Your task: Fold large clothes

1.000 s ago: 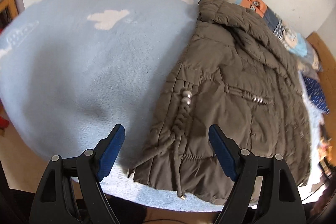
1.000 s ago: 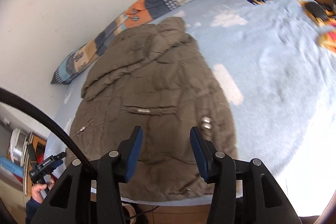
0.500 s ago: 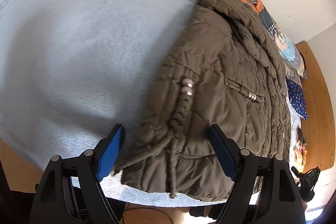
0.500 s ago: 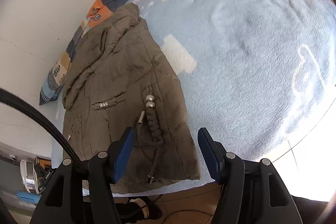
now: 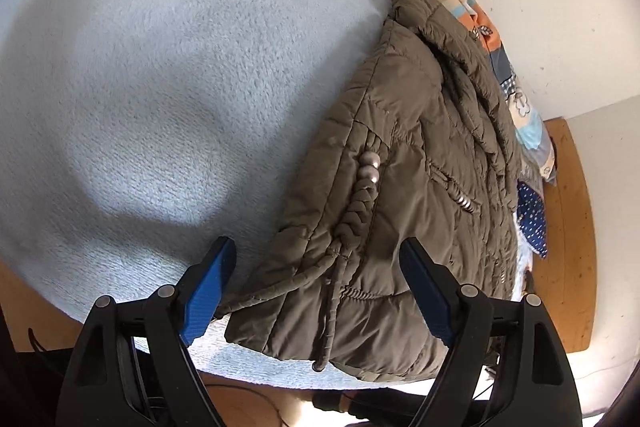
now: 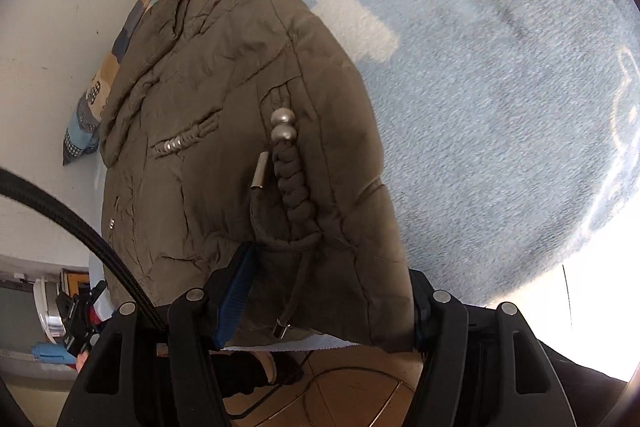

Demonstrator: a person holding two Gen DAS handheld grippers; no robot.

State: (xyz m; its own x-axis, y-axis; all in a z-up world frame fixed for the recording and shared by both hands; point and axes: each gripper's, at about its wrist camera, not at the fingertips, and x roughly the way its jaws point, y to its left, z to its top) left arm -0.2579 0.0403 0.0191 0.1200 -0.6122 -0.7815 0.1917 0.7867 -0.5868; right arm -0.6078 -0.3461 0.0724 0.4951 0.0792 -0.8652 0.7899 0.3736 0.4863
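The brown padded jacket [image 5: 404,195] lies on the blue bed [image 5: 152,75], seemingly already folded lengthwise, hem toward six o'clock, where the left gripper [image 5: 316,291] and right gripper [image 6: 328,299] both straddle it spread wide, gripping nothing, crosswise fold still undone.

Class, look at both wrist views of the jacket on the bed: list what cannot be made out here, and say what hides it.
1. Right wrist view: the right gripper has its right finger hidden behind the jacket hem, so contact is unclear.
2. Left wrist view: the jacket's far sleeve is lost among folds.
3. Both views: the blanket under the jacket is covered.
4. Right wrist view: shelf items at the lower left are too small.
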